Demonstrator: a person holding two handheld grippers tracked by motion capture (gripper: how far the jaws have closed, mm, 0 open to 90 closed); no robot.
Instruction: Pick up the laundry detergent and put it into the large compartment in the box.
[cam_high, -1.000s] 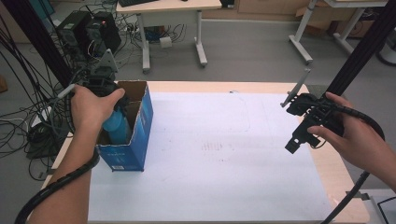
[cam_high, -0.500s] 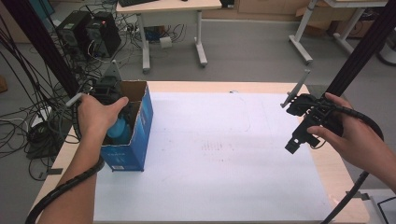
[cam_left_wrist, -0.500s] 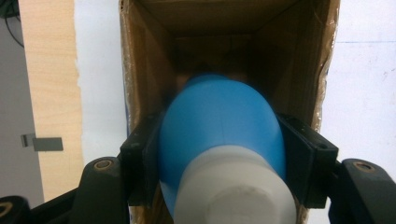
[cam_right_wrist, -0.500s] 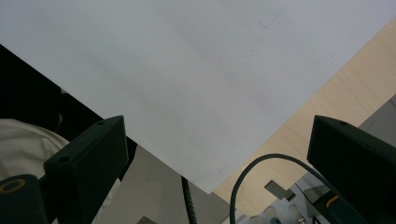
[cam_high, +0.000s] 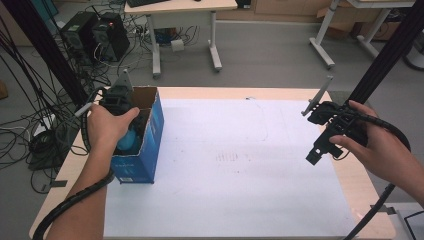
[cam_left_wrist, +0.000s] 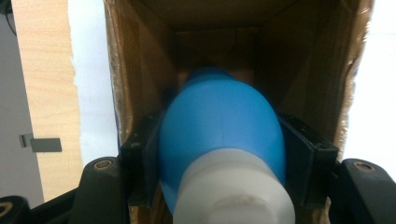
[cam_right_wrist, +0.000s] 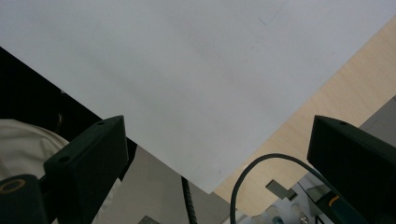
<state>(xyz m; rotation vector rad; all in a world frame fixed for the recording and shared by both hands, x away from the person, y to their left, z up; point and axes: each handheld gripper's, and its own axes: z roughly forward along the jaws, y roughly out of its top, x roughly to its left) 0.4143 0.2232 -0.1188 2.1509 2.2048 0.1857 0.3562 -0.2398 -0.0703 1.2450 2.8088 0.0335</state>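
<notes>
A blue bottle (cam_left_wrist: 219, 121) with a white end (cam_left_wrist: 233, 186) sits between the black jaws of my left gripper (cam_left_wrist: 223, 144), which is shut on its sides. Bottle and jaws reach down into an open blue cardboard box (cam_high: 150, 145) with brown inner walls (cam_left_wrist: 308, 70). The box stands at the table's left edge, and the bottle (cam_high: 129, 142) shows just past the hand. My right gripper (cam_high: 320, 145) hangs over the table's right side. Its jaws are wide apart with nothing between them, as the right gripper view shows (cam_right_wrist: 217, 140).
A white paper sheet (cam_high: 240, 165) covers most of the wooden table (cam_high: 360, 190). Black frame poles (cam_high: 385, 55) rise at the right and left. Beyond the far edge are desks (cam_high: 180, 10), computer towers (cam_high: 95, 35) and cables on the floor.
My left hand has sunk a little, carrying the blue bottle deeper into the box. The right hand has stayed where it was.
</notes>
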